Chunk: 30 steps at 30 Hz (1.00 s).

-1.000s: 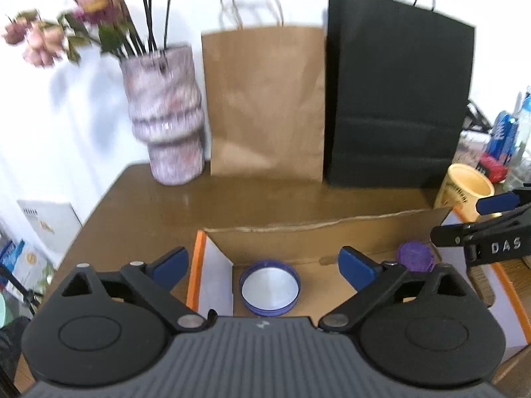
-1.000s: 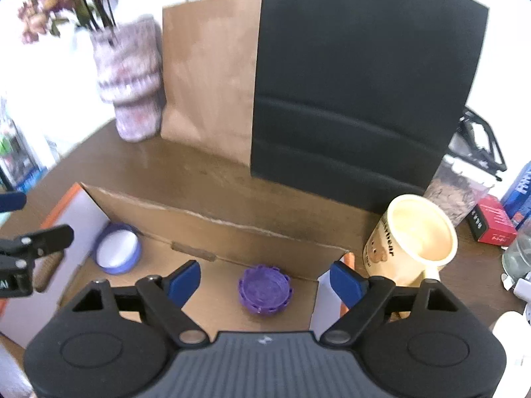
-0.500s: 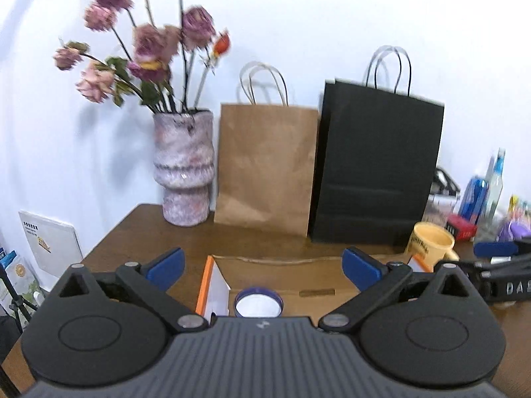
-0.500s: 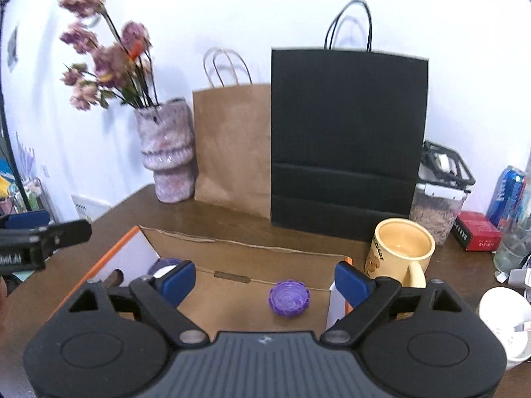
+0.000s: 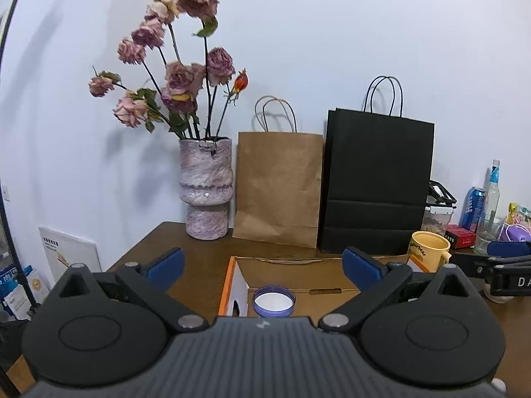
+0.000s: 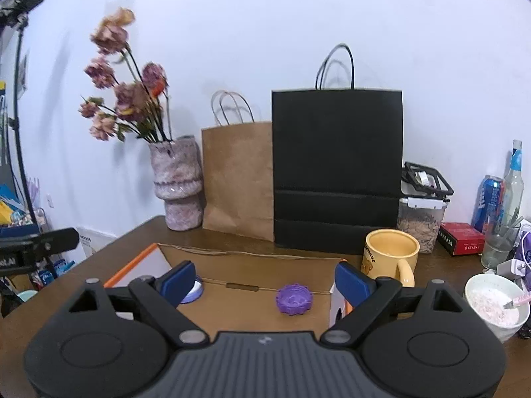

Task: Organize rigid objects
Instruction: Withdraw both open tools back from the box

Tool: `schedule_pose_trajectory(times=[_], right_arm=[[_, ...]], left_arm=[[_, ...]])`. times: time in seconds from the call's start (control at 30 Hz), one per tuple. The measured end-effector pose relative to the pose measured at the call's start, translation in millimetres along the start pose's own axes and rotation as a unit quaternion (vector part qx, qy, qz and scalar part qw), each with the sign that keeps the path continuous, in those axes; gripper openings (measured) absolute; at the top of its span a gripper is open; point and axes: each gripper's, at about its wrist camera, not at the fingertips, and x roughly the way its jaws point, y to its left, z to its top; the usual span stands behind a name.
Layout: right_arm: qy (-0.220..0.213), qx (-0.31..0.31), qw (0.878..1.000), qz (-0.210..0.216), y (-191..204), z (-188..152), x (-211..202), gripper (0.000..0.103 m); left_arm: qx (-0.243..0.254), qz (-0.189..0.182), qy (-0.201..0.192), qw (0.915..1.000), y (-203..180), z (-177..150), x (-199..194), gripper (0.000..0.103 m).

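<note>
Both tools empty, jaws apart: left gripper (image 5: 264, 267), right gripper (image 6: 265, 280), whose jaws have just been opening. Cardboard box (image 6: 252, 301) at lower centre of the frame holds the blue lid (image 5: 274, 300) left, the purple cap (image 6: 294, 299) right. Yellow mug (image 6: 391, 253) just beside the box's right end.

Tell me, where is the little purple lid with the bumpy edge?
In the right wrist view, the small purple ridged plastic lid lies on the floor of the open cardboard box, toward its right end, just in front of the yellow ceramic mug.
</note>
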Motion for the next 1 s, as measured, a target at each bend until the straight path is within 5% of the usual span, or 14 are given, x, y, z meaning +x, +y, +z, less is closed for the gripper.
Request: schedule_pose_trajectory(times=[1.0], right_arm=[[-0.051, -0.014, 0.999, 0.003, 30.7, -86.9, -175.3, 0.099]], left_arm=[[0.01, -0.004, -0.065, 0.9979, -6.9, -60.3, -180.6, 0.103]])
